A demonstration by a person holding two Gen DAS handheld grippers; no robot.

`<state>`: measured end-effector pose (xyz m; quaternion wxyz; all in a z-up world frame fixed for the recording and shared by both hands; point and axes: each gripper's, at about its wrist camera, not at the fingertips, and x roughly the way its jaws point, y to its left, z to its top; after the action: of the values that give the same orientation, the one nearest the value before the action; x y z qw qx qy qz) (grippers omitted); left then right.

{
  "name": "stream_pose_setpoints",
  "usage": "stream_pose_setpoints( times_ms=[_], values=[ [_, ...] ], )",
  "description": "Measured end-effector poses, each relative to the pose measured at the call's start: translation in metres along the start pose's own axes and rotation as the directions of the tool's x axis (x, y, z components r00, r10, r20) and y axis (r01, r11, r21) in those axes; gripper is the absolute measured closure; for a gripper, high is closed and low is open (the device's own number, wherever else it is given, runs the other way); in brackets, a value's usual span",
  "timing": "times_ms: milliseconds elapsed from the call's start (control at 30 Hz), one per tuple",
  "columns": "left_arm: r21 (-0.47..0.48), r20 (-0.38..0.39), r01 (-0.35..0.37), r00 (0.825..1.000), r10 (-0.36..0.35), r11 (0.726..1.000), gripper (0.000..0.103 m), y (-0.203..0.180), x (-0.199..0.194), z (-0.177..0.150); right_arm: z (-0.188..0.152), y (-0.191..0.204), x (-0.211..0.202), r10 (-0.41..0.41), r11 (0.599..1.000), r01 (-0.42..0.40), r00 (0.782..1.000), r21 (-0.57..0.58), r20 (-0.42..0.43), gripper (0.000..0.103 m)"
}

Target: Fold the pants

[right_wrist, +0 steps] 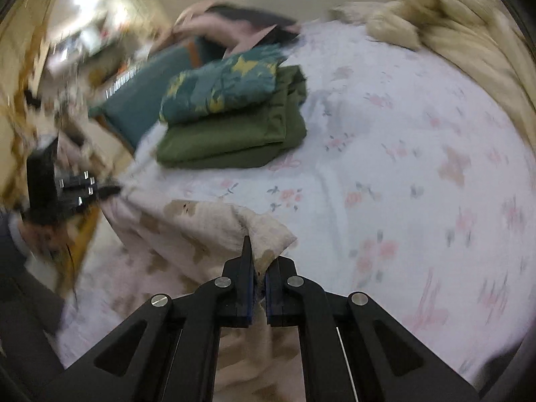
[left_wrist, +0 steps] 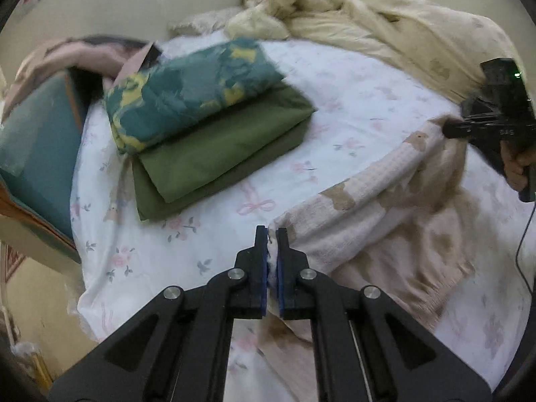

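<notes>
Fuzzy cream pants with tan bear patches are held stretched above the floral bed sheet. My left gripper is shut on one corner of their upper edge. My right gripper is shut on the other corner, and the pants hang between them. The right gripper also shows at the right edge of the left wrist view. The left gripper shows at the left of the right wrist view. The lower part of the pants lies bunched on the sheet.
A stack of folded clothes sits on the bed: a teal and yellow patterned piece on top of olive green ones. A rumpled cream blanket lies at the back. A teal cushion lies beside the bed's left edge.
</notes>
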<state>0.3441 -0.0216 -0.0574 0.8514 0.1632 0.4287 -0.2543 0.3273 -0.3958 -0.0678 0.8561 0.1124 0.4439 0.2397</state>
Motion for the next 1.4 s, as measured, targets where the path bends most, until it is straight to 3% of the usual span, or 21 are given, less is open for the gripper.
stream_pose_setpoints(
  times_ms=[200,367,433,500,567,633,667,767,867,900,967,1033,1133,1200,1267,1333,1400],
  values=[
    [0.171,0.025,-0.025,0.999,0.021,0.985,0.101,-0.045,-0.047,-0.041,-0.046,0.023,-0.022,0.014,1.000,-0.015,0.998,-0.021,-0.057,0.099],
    [0.298,-0.071,0.010,0.997,0.011,0.954,0.100,-0.085,-0.049,-0.090,-0.084,0.035,-0.037,-0.019,1.000,0.020,0.994,0.014,-0.107,0.099],
    [0.331,-0.116,0.019,0.993,0.021,0.943,0.097,-0.095,-0.044,-0.106,-0.098,0.045,-0.039,-0.036,0.999,0.036,0.987,0.000,-0.156,0.092],
    [0.372,-0.174,0.023,0.984,0.045,0.928,0.097,-0.104,-0.037,-0.123,-0.114,0.046,-0.035,-0.086,0.996,0.088,0.967,-0.003,-0.240,0.089],
    [0.400,-0.261,0.035,0.962,0.078,0.916,0.096,-0.107,-0.026,-0.136,-0.134,0.044,-0.021,-0.172,0.984,0.177,0.908,-0.024,-0.383,0.087],
    [0.378,-0.349,0.080,0.935,0.061,0.922,0.090,-0.103,-0.022,-0.142,-0.143,0.042,-0.015,-0.197,0.978,0.209,0.870,-0.023,-0.452,0.087],
    [0.343,-0.376,0.116,0.926,0.023,0.932,0.090,-0.099,-0.026,-0.141,-0.141,0.043,-0.019,-0.205,0.976,0.215,0.873,-0.028,-0.442,0.087],
    [0.216,-0.311,0.212,0.940,-0.139,0.953,0.090,-0.084,-0.055,-0.124,-0.120,0.038,-0.044,-0.193,0.974,0.220,0.925,0.048,-0.328,0.087],
    [0.026,-0.209,0.189,0.961,-0.180,0.982,0.090,-0.063,-0.064,-0.099,-0.097,0.025,-0.075,-0.230,0.946,0.260,0.960,0.193,-0.162,0.087],
    [-0.075,-0.190,0.169,0.965,-0.181,0.983,0.090,-0.055,-0.057,-0.092,-0.092,0.022,-0.076,-0.196,0.945,0.221,0.973,0.240,-0.125,0.087],
    [-0.211,-0.175,0.144,0.968,-0.182,0.967,0.090,-0.047,-0.044,-0.089,-0.086,0.022,-0.069,-0.162,0.950,0.181,0.982,0.255,-0.095,0.087],
    [-0.308,-0.187,0.139,0.961,-0.203,0.941,0.090,-0.043,-0.023,-0.092,-0.083,0.025,-0.045,-0.107,0.958,0.138,0.985,0.251,-0.135,0.087],
    [-0.339,-0.273,0.072,0.947,-0.171,0.938,0.090,-0.051,0.006,-0.105,-0.089,0.031,-0.010,-0.062,0.971,0.110,0.973,0.212,-0.224,0.087],
    [-0.299,-0.349,-0.001,0.931,-0.108,0.954,0.090,-0.057,0.023,-0.120,-0.097,0.031,0.010,-0.109,0.976,0.161,0.946,0.149,-0.304,0.090],
    [-0.288,-0.355,-0.007,0.929,-0.100,0.957,0.089,-0.057,0.024,-0.127,-0.106,0.019,0.022,-0.176,0.962,0.241,0.908,0.131,-0.379,0.090],
    [-0.304,-0.369,-0.009,0.923,-0.109,0.952,0.089,-0.051,0.018,-0.129,-0.108,0.006,0.016,-0.173,0.946,0.263,0.905,0.189,-0.389,0.090],
    [-0.343,-0.372,-0.033,0.922,-0.104,0.939,0.087,-0.041,0.009,-0.128,-0.103,-0.003,-0.004,-0.205,0.926,0.297,0.915,0.233,-0.348,0.086]
  ],
)
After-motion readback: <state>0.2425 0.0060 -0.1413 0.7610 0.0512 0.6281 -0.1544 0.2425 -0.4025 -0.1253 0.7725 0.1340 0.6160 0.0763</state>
